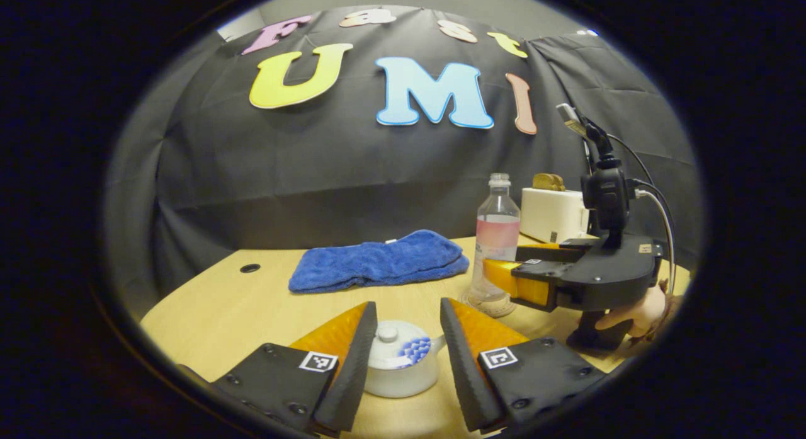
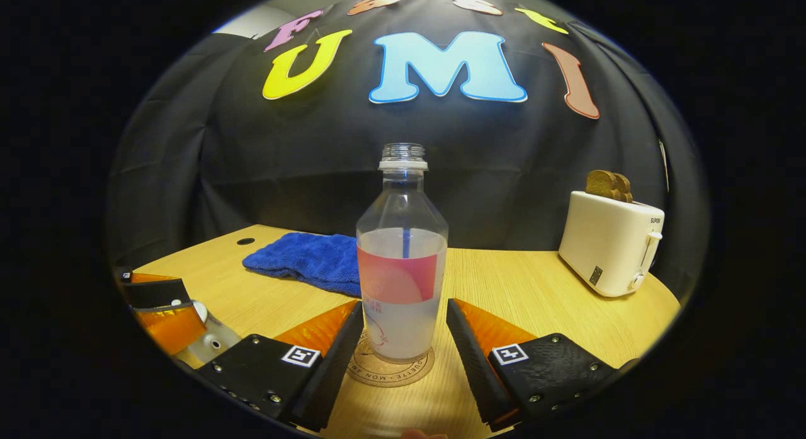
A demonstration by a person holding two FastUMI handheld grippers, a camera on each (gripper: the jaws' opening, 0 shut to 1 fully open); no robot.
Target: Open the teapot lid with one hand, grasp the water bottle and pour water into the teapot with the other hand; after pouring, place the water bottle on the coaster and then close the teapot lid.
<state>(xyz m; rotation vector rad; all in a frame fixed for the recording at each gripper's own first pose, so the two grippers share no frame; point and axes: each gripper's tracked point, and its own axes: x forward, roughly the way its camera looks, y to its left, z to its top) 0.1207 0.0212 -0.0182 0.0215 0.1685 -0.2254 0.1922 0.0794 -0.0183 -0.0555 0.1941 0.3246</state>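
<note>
Straddling the water bottle on its coaster, right gripper is open, fingers clear of it — thin plastic, part-full, likely slick; grip the labelled mid-body. Left gripper gapes around the teapot, holding nothing — lid looks ceramic, fragile; pinch the knob.

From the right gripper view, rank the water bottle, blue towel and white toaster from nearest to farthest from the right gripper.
1. Clear plastic water bottle, between the open fingers, on the round cork coaster.
2. Folded blue towel, behind, to the left.
3. White toaster, far right.
</note>
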